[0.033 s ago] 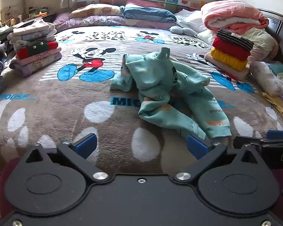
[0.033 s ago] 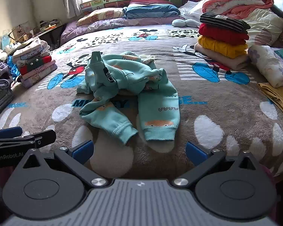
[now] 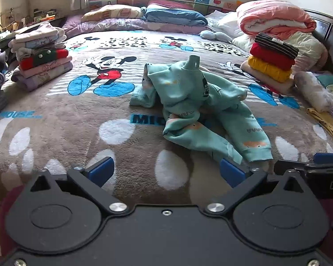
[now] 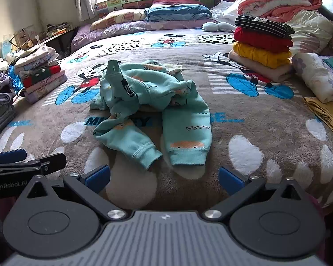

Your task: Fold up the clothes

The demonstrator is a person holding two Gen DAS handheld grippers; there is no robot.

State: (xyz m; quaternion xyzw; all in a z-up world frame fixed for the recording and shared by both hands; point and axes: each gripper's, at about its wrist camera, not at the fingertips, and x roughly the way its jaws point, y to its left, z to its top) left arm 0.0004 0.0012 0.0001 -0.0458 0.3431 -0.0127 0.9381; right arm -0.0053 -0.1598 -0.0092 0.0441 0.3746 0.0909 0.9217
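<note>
A crumpled mint-green child's sweatshirt [image 3: 195,104] with small prints lies in a heap in the middle of the bed, both sleeves pointing toward me; it also shows in the right wrist view [image 4: 151,106]. My left gripper [image 3: 166,170] is open and empty, low over the blanket, short of the near sleeve cuffs. My right gripper [image 4: 164,177] is open and empty, just in front of the two cuffs. Each gripper shows at the edge of the other's view.
The bed carries a brown Mickey Mouse blanket [image 3: 77,128]. A folded stack [image 3: 41,55] sits at the left, another stack of striped, red and yellow clothes [image 4: 263,44] at the right. A yellow garment [image 4: 326,115] and rolled floral cloth [image 4: 317,77] lie far right. Pillows and a pink quilt lie at the back.
</note>
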